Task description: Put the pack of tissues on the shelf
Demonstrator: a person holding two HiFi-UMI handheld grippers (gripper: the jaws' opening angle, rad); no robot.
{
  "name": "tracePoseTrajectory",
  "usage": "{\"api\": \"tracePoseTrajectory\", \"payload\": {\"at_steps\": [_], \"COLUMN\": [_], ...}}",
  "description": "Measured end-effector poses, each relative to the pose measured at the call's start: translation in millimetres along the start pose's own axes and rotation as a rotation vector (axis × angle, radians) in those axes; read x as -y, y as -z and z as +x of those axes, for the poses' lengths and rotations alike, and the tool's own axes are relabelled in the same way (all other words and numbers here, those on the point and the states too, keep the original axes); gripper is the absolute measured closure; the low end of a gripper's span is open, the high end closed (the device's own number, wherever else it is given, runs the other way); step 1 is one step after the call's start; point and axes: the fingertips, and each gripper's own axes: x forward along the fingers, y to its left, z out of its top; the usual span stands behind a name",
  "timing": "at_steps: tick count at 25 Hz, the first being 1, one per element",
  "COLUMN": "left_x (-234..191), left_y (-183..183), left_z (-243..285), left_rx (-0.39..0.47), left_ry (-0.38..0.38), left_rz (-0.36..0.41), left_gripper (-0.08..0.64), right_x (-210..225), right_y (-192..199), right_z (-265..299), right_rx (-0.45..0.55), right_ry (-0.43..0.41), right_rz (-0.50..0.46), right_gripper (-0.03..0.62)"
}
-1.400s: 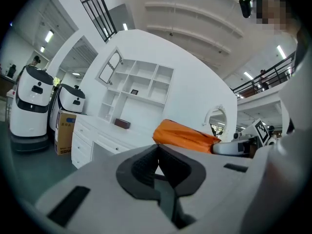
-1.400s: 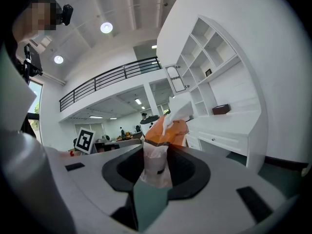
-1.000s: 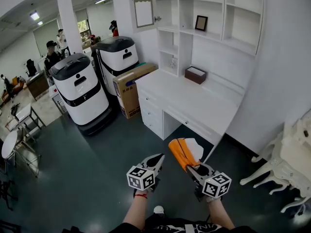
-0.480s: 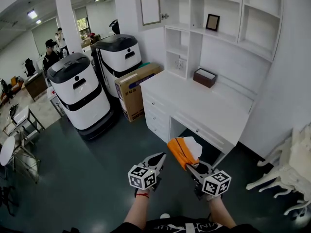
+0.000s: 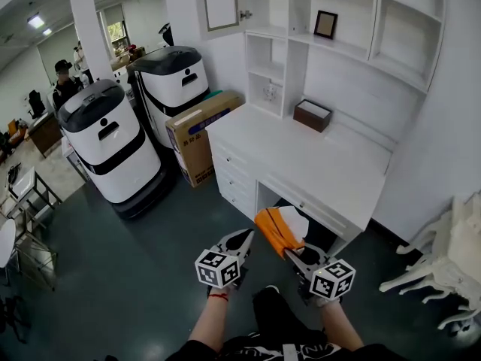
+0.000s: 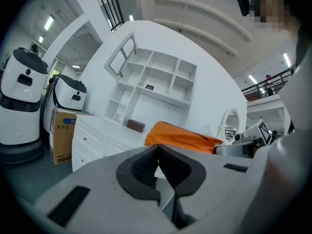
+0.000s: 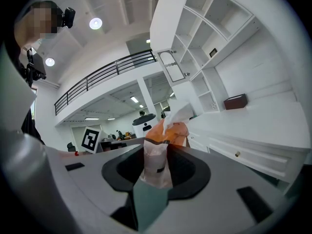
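Observation:
The pack of tissues (image 5: 275, 229) is orange with white tissue sticking out of its far end. My right gripper (image 5: 288, 251) is shut on its near end and holds it level in front of the white desk (image 5: 301, 164). In the right gripper view the pack (image 7: 163, 135) is pinched between the jaws of my right gripper (image 7: 157, 165). My left gripper (image 5: 240, 239) hangs just left of the pack, shut and empty; its tips (image 6: 157, 149) meet, and the pack (image 6: 180, 138) shows beyond them. The white shelf unit (image 5: 331, 43) rises over the desk's far side.
A brown box (image 5: 312, 115) sits on the desk and a small picture frame (image 5: 325, 23) stands on a shelf. Two white service robots (image 5: 109, 138) and a cardboard box (image 5: 199, 134) stand left of the desk. A white ornate chair (image 5: 443, 269) is at the right. People (image 5: 64, 89) stand far back left.
Both grippers have moved forward together toward the desk, the pack still in the right one. The desk and shelves now lie closer in the head view.

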Motion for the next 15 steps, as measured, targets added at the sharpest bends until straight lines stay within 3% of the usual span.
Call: {"api": "tracePoseTrajectory", "payload": {"at_steps": [15], "left_x": [-68], "left_y": [-56], "left_z": [127], "left_rx": [-0.004], "left_ry": [-0.009], "left_rz": [-0.018], "left_gripper": [0.554], "right_x": [102], "right_y": [-79], "right_z": [94], "right_rx": [-0.018], "right_ry": [-0.056], "right_rz": [0.002], "right_gripper": [0.46]}}
